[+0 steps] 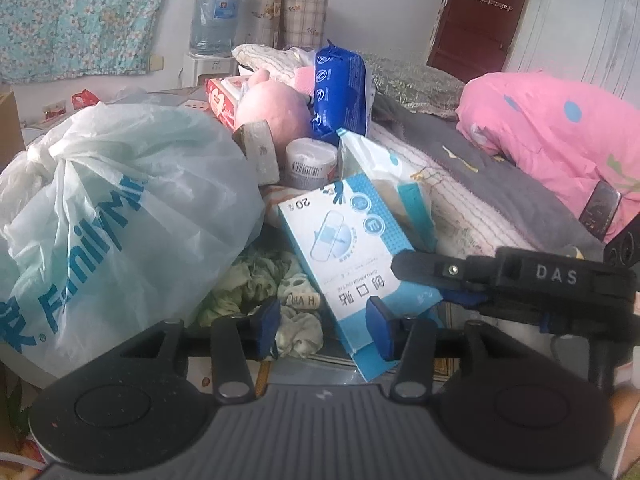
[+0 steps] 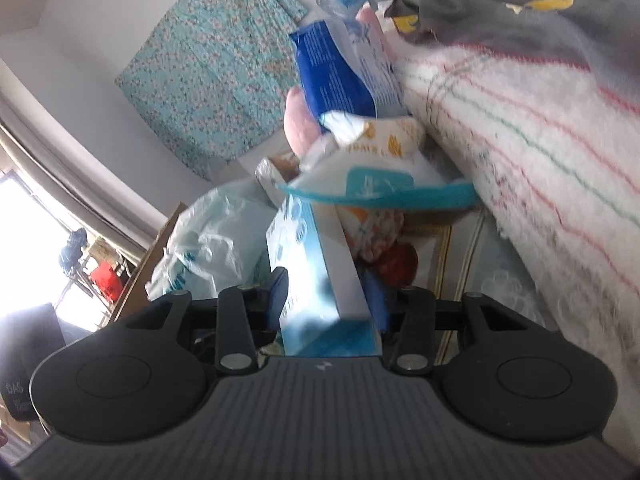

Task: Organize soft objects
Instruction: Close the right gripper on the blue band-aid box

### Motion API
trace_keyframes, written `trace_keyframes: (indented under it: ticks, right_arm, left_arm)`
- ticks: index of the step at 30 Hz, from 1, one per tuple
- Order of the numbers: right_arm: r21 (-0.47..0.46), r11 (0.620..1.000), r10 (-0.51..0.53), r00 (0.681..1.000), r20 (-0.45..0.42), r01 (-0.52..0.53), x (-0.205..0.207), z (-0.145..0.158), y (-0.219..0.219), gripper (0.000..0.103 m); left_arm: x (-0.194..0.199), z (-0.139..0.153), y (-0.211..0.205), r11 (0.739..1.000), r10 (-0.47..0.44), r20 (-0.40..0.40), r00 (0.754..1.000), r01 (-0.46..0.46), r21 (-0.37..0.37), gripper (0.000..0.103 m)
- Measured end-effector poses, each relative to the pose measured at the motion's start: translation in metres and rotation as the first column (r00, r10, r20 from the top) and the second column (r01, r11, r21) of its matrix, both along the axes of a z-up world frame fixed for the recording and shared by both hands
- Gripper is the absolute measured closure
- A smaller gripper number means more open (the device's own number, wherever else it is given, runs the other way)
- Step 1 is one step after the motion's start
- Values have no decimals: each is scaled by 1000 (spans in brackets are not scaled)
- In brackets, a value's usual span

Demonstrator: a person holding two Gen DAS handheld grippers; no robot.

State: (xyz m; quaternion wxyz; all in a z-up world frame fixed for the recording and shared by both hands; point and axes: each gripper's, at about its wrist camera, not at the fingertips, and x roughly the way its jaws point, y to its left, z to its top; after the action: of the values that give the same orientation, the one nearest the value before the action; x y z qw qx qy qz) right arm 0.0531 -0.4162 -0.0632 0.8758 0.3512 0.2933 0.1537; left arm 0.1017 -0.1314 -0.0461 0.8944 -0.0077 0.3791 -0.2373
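"FamilyMart" lettering is read in part on one white plastic bag (image 1: 120, 208) at nine o'clock. One blue-and-white box (image 1: 344, 256), marked "20", is pinched by the right gripper (image 2: 328, 300) at the pile's centre. The left gripper (image 1: 324, 328) is held spread over one crumpled green cloth (image 1: 256, 280).

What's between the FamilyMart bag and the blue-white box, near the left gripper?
Crumpled green-and-white cloth lies between the bag and the box; left wrist view.
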Motion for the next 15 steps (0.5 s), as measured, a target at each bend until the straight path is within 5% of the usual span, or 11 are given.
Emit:
trace_keyframes:
  ticks: [15]
  right_arm:
    - [2, 1000, -14, 999, -34, 14, 27, -1, -6, 61]
  left_arm:
    - [25, 8, -10, 998, -49, -35, 998, 47, -48, 46]
